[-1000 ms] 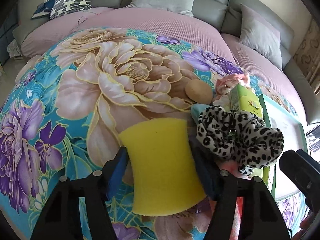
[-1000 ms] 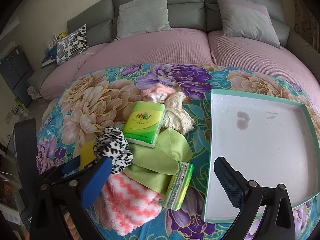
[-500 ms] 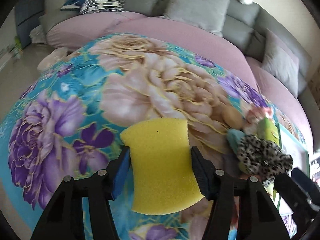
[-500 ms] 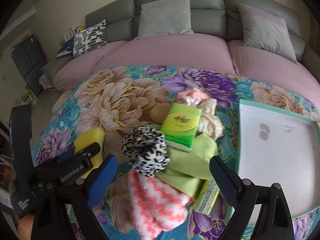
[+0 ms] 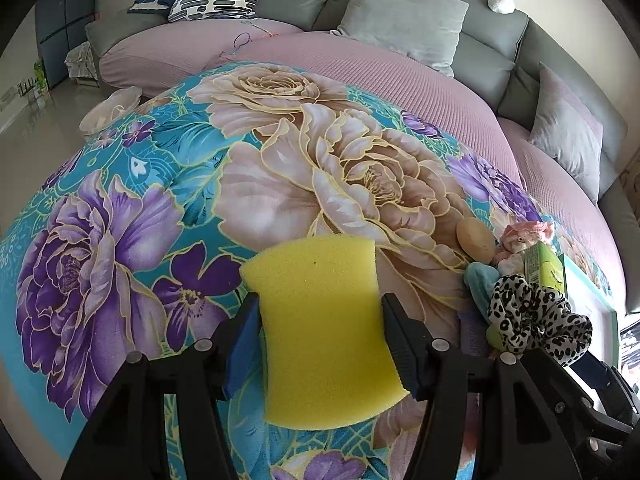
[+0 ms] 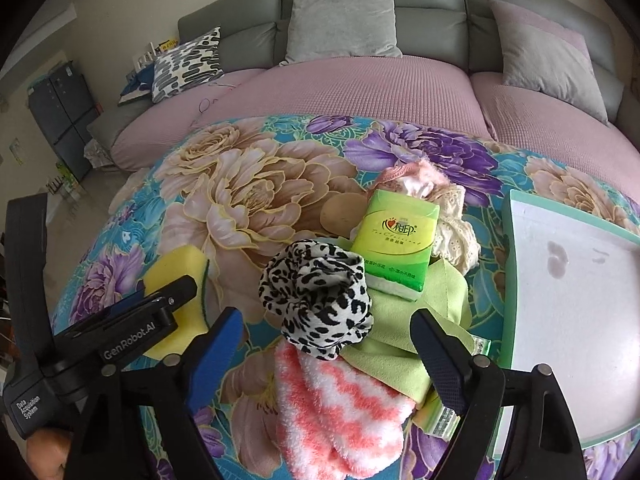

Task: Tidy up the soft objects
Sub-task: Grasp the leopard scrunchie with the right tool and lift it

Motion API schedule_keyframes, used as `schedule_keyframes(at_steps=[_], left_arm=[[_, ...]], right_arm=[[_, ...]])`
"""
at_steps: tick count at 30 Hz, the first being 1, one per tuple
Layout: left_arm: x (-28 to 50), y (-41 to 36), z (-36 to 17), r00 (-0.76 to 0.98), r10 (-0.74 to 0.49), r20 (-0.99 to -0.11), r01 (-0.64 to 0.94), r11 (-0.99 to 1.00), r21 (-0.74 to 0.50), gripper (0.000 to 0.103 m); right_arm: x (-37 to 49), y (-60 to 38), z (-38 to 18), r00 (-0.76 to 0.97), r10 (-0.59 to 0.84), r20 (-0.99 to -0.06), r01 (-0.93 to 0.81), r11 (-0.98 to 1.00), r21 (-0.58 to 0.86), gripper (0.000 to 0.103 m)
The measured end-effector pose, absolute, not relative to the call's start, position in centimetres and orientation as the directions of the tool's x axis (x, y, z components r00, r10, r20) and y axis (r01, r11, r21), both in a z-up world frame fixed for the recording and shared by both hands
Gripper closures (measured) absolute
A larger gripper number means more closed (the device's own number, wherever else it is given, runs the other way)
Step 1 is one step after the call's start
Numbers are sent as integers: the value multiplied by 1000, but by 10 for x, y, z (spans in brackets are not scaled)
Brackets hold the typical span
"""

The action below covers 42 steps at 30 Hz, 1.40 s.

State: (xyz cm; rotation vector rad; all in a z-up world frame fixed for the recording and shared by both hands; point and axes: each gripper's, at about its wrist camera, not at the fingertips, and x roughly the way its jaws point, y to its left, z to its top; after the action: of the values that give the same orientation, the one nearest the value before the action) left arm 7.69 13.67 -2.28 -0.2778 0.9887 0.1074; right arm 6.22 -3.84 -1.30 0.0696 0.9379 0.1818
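While clamped, L gripper (image 5: 318, 330): pinches yellow sponge (image 5: 324, 332) by both side edges, lifted over floral cloth (image 5: 120, 208).
R gripper (image 6: 326, 344): jaws wide, nothing between pads; over leopard scrunchie (image 6: 316, 300) and pink-white sock (image 6: 340, 412).
Tray (image 6: 508, 264) (teal rim, white floor): holds nothing, stains only.
Pile beside tray: green tissue pack (image 6: 396, 240), green cloth (image 6: 400, 344).

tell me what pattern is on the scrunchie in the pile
Black-and-white leopard print on the scrunchie, clearest in the right wrist view.
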Motion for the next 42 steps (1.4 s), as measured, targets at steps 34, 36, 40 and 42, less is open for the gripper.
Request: schedule_keyframes(at_steps=[34,36,40,42], left_arm=[[74,128,-10,573,-25,-819,-194,967,-165,40],[74,127,-6,581,-23,-814,-191,968,-164,40],[71,121,2,598,-21,-801,-180,971,-159,40],[70,118,8,608,-19,-793,-174,972,-156,40]], right_arm=[[57,-55,-5,608,259,-751,-140,965,220,73],[56,-59,-3,611,270,-744,-142,962,233,73],[52,-65,4,623,293,-725,-148,955,258,73],[49,-69,9,632,302,-714,-153,951,268,73]])
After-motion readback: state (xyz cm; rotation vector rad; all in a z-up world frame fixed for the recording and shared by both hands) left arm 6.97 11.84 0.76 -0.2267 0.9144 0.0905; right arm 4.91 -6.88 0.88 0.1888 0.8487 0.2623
